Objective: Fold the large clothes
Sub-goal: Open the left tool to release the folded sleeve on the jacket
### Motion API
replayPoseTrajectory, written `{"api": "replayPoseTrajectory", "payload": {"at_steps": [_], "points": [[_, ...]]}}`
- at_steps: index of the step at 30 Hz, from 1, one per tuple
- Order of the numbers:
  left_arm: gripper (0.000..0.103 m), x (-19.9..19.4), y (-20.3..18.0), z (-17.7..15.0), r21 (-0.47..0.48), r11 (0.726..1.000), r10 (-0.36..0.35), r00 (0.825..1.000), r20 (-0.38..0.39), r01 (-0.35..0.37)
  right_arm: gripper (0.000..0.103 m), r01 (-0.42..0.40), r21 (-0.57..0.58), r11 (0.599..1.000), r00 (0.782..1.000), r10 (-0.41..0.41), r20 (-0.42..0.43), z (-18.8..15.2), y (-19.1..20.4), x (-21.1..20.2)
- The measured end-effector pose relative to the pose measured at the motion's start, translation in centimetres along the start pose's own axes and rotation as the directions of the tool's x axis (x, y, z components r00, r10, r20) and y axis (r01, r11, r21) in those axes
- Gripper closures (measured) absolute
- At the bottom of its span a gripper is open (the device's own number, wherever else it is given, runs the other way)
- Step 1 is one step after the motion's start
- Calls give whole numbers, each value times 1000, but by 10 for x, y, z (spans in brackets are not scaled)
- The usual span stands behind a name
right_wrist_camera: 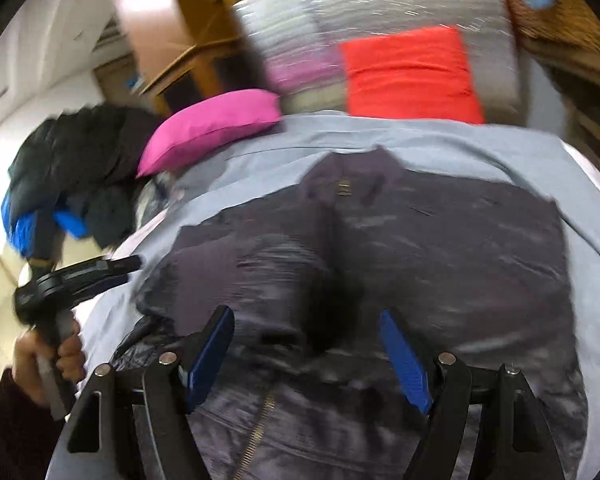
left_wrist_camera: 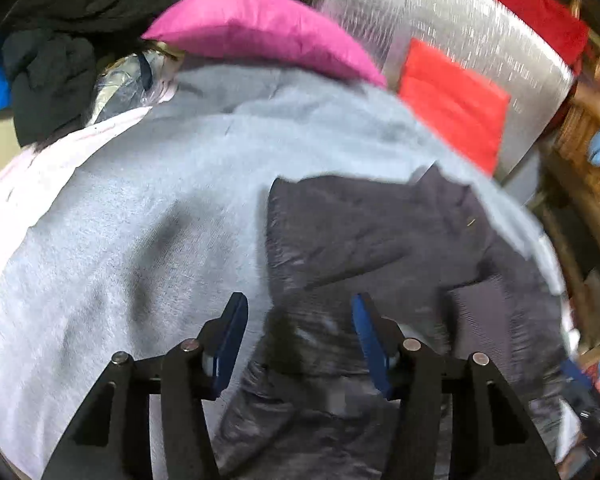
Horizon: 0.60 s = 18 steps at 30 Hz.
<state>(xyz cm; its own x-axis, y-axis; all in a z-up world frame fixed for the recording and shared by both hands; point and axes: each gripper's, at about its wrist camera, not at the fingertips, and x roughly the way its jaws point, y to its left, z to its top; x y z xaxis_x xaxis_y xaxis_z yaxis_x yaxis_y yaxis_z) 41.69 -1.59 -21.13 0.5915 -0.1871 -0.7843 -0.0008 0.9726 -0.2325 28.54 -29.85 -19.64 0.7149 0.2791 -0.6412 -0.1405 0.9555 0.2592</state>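
A dark padded jacket [left_wrist_camera: 380, 240] lies spread on a grey blanket [left_wrist_camera: 140, 200]; the picture is blurred. My left gripper [left_wrist_camera: 300, 312] hangs over the jacket's left edge, its blue pads [left_wrist_camera: 236, 328] apart and nothing pinched between them. In the right wrist view the jacket [right_wrist_camera: 440, 240] fills the middle, its brass zipper [right_wrist_camera: 260, 432] running down toward me. My right gripper [right_wrist_camera: 306, 316] stands open just above the jacket's lower part, with only fabric below it. A hand [right_wrist_camera: 60, 356] holds the left gripper [right_wrist_camera: 134, 268] at the jacket's left side.
A pink pillow [left_wrist_camera: 260, 24] and a red cushion [left_wrist_camera: 456, 104] lie at the blanket's far side, against a silver foil-covered surface [left_wrist_camera: 460, 32]. A heap of black and blue clothes [right_wrist_camera: 80, 160] sits at the far left. Wooden furniture [right_wrist_camera: 172, 20] stands behind.
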Motion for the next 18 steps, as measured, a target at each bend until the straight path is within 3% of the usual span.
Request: {"api": "replayPoseTrajectory", "payload": {"at_steps": [2, 4, 7, 10, 15, 16, 18], "points": [[47, 26, 2, -5, 8, 1000, 21, 996, -82, -20, 18, 35, -78, 996, 999, -37, -30, -3, 14, 12], [47, 39, 0, -6, 0, 1000, 7, 992, -129, -7, 18, 112, -157, 981, 989, -125, -77, -9, 21, 27], [47, 43, 4, -6, -24, 1000, -11, 989, -147, 8, 18, 195, -260, 946, 965, -233, -121, -20, 22, 41], [47, 45, 4, -8, -23, 1000, -7, 989, -151, 4, 18, 222, -345, 912, 950, -282, -134, -22, 30, 49], [47, 47, 4, -6, -16, 1000, -9, 989, -147, 7, 18, 326, -428, 843, 923, -381, -46, 1, 55, 66], [47, 48, 3, -2, -15, 1000, -12, 989, -146, 10, 19, 342, -419, 841, 922, -386, -22, 8, 56, 67], [47, 46, 6, -2, -15, 1000, -16, 989, -147, 14, 20, 352, -295, 888, 932, -360, 27, 29, 43, 55]]}}
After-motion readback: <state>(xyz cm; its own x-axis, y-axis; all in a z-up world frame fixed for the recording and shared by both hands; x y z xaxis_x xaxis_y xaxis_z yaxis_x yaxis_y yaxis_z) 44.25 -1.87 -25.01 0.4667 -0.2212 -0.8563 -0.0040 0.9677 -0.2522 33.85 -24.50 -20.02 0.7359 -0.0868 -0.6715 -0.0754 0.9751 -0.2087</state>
